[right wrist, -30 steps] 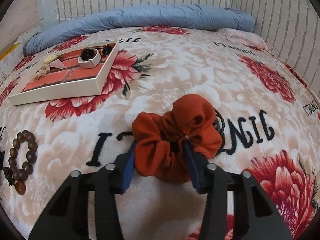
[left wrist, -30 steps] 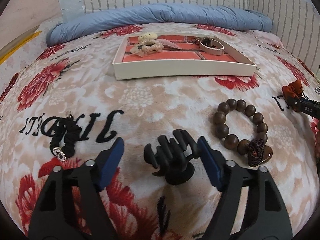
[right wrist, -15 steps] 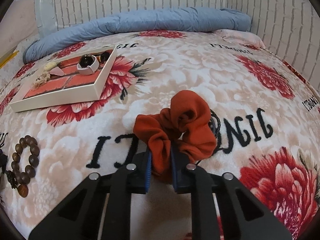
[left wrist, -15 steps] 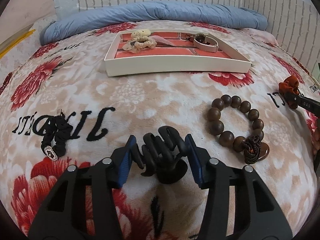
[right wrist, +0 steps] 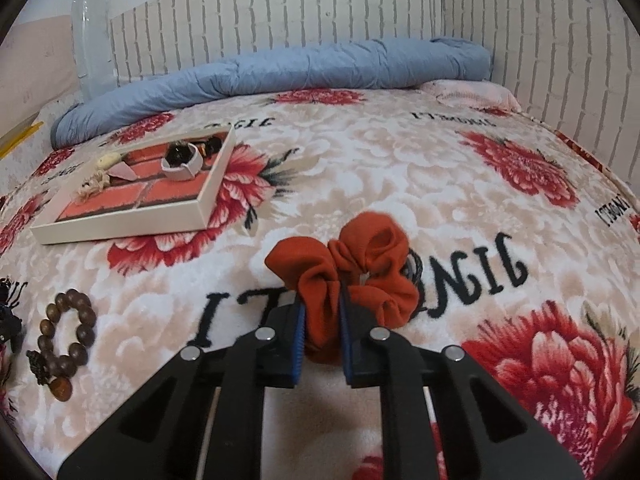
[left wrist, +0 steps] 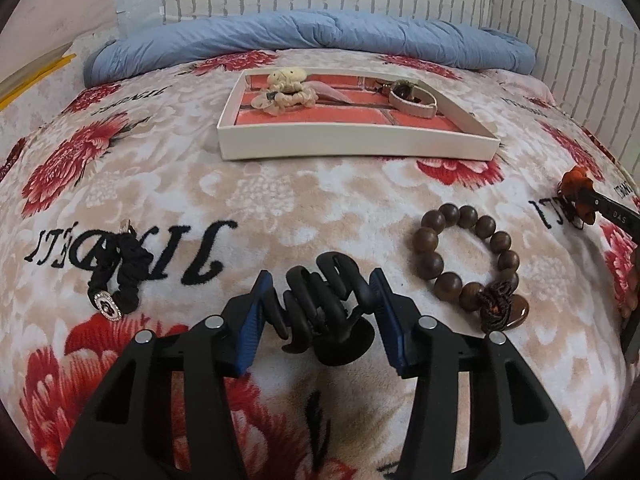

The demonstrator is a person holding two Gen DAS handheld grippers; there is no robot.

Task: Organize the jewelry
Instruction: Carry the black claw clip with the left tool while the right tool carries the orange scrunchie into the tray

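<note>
On the floral blanket (left wrist: 168, 184), only the left-wrist view shows the black hair tie (left wrist: 116, 280); both views show the wooden bead bracelet (left wrist: 464, 256) and white tray (left wrist: 352, 146). Left gripper (left wrist: 320, 312): jaws, having just closed, half-narrowed, pads clamping the black claw clip (left wrist: 320, 304). Right gripper (right wrist: 322, 344): jaws, also just closed, nearly together, pinching the orange scrunchie (right wrist: 360, 268).

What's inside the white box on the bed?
The white box holds a cream scrunchie and a pale strap watch. Its near wall hides the front strip of its floor.
</note>
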